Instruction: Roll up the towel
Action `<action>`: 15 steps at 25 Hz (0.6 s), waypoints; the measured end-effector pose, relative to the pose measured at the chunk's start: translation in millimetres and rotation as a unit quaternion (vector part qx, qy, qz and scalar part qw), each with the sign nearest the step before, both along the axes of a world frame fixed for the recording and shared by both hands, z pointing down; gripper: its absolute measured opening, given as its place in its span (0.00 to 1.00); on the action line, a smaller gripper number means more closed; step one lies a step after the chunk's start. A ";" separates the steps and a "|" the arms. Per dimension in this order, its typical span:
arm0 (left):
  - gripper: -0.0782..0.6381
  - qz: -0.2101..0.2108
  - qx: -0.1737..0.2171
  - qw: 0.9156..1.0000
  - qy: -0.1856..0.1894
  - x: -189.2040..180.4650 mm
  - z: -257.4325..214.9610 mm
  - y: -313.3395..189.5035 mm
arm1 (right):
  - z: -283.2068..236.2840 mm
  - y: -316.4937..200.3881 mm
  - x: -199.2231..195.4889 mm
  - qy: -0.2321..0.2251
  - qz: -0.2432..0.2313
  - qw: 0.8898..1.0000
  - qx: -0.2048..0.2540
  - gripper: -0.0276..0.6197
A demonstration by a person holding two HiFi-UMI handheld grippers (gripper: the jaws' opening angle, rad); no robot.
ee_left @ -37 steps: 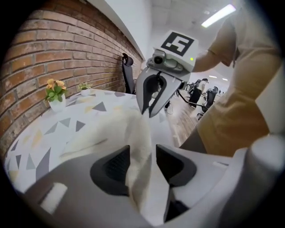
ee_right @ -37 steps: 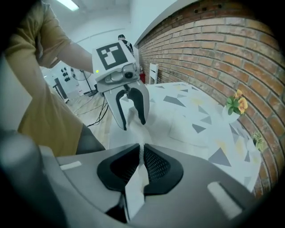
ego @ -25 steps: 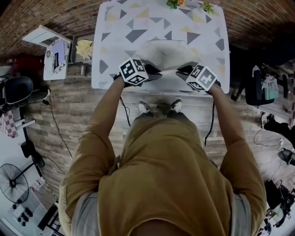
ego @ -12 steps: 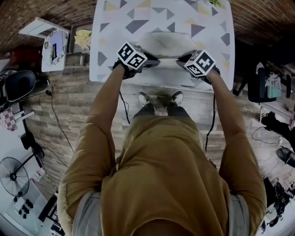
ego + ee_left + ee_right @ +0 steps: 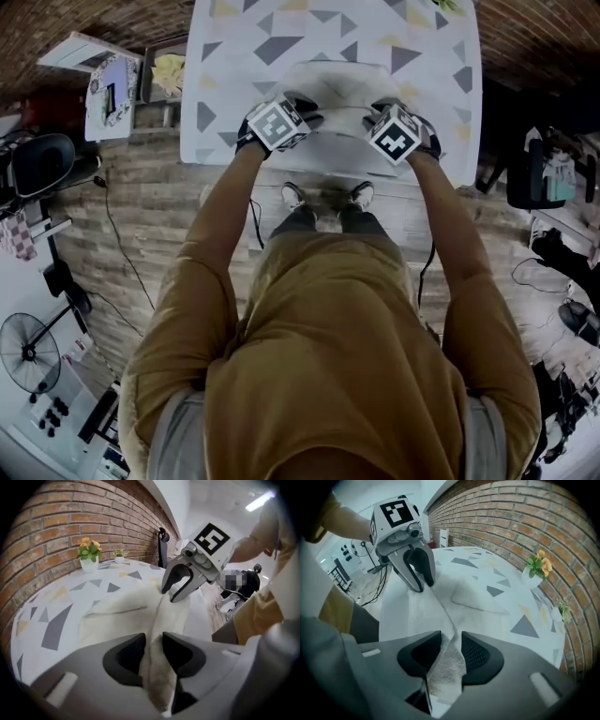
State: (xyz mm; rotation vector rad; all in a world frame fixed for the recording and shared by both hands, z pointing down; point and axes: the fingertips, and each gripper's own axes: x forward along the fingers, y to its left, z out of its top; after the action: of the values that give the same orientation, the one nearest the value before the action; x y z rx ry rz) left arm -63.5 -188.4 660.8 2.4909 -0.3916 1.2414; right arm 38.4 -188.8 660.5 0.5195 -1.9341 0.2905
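A cream towel (image 5: 337,89) lies partly folded on the patterned table (image 5: 234,56). My left gripper (image 5: 302,105) and right gripper (image 5: 380,107) point down at the towel's raised fold, side by side. In the left gripper view a ridge of towel (image 5: 117,613) runs between the left gripper's (image 5: 153,641) jaws, which have just been opening. The right gripper (image 5: 180,585) shows beyond it on the same ridge. In the right gripper view the towel (image 5: 473,595) likewise passes between the right gripper's (image 5: 451,641) jaws, which have just been opening, with the left gripper (image 5: 419,578) farther along. Neither pair of pads squeezes it.
Two small potted plants (image 5: 89,557) (image 5: 536,569) stand at the table's far edge by the brick wall. A tray with something yellow (image 5: 171,80) and a board sit on the floor at the left. A fan (image 5: 28,352) and cables lie lower left; the person's shoes are under the near table edge.
Both grippers have moved away from the person and down onto the table, drawing closer together. The towel edge they carried now lies folded over the rest, lower than before.
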 end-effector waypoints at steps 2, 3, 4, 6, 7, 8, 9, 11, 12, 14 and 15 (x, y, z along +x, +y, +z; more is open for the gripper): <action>0.36 -0.009 0.014 1.000 -0.001 0.6 -0.6 0.6 | -1.5 0.0 0.0 -0.002 0.002 1.000 0.019 0.22; 0.36 -0.016 0.017 1.000 0.002 0.1 0.7 0.3 | -1.4 0.2 0.3 -0.003 0.005 1.000 0.024 0.23; 0.36 -0.024 0.018 1.000 0.006 -0.8 2.4 -0.5 | -1.1 0.5 0.6 -0.005 0.008 1.000 0.027 0.22; 0.36 -0.041 0.015 0.999 0.015 -2.1 3.3 -2.1 | -0.8 0.7 0.7 -0.008 0.015 0.999 0.032 0.23; 0.36 -0.049 0.013 0.999 0.019 -2.4 2.8 -2.8 | -1.1 0.6 1.0 -0.010 0.019 0.999 0.036 0.23; 0.37 -0.059 0.011 0.998 0.024 -2.8 2.0 -3.4 | -2.1 0.4 1.8 -0.012 0.022 0.999 0.041 0.23; 0.38 -0.070 0.010 0.997 0.030 -3.5 0.5 -4.3 | -4.0 0.0 3.3 -0.015 0.027 0.998 0.048 0.23; 0.42 -0.098 0.010 0.994 0.053 -6.2 -4.9 -6.9 | -10.3 -1.3 8.3 -0.021 0.036 0.997 0.066 0.23; 0.42 -0.115 0.009 0.991 0.069 -8.0 -9.0 -8.6 | -14.7 -2.1 11.6 -0.024 0.041 0.996 0.075 0.23; 0.42 -0.148 0.006 0.983 0.105 -12.0 -19.0 -11.3 | -24.3 -2.5 19.6 -0.029 0.048 0.994 0.091 0.23; 0.42 -0.162 0.006 0.979 0.121 -14.2 -24.0 -11.4 | -29.2 -1.4 23.9 -0.031 0.049 0.993 0.099 0.23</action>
State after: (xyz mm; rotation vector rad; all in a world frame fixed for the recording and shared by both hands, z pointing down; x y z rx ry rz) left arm -77.7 -199.8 636.8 2.4255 -0.7075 0.8022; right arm 62.4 -190.2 631.3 0.7454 -2.0119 0.1785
